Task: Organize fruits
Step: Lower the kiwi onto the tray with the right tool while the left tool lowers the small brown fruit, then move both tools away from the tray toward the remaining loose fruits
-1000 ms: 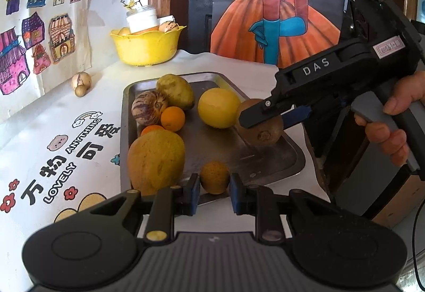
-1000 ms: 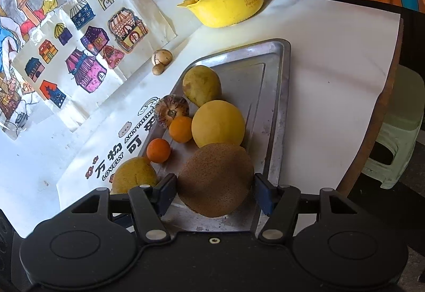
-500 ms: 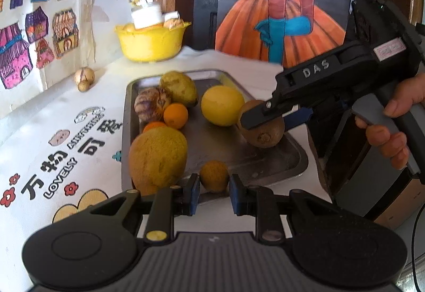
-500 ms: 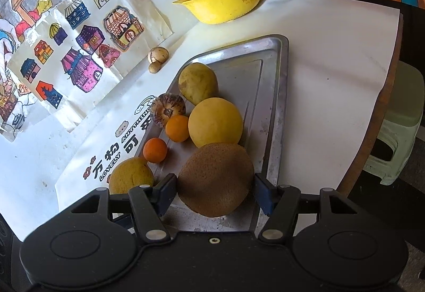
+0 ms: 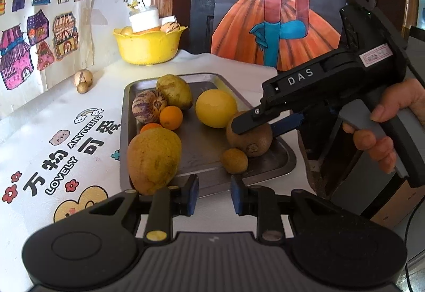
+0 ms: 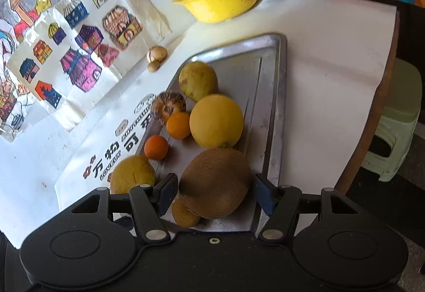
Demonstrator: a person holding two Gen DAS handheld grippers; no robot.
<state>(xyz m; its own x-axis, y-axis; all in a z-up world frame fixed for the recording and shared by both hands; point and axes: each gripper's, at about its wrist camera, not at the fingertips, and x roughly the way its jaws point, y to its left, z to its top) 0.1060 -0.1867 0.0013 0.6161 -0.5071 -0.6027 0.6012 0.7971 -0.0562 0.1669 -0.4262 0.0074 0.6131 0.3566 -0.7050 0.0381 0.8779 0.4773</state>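
Kiwi rests on the metal tray, near its front right corner, touching a small brown fruit and just beside a large yellow citrus; right gripper straddles it, both pads slightly clear of the skin. Left gripper hovers at the tray's near edge, jaws opening from a narrow gap, nothing between them. Mango overhangs the tray's left rim.

My left gripper is opening, nothing between its jaws. Small brown fruit at 12 o'clock on tray, touching kiwi.
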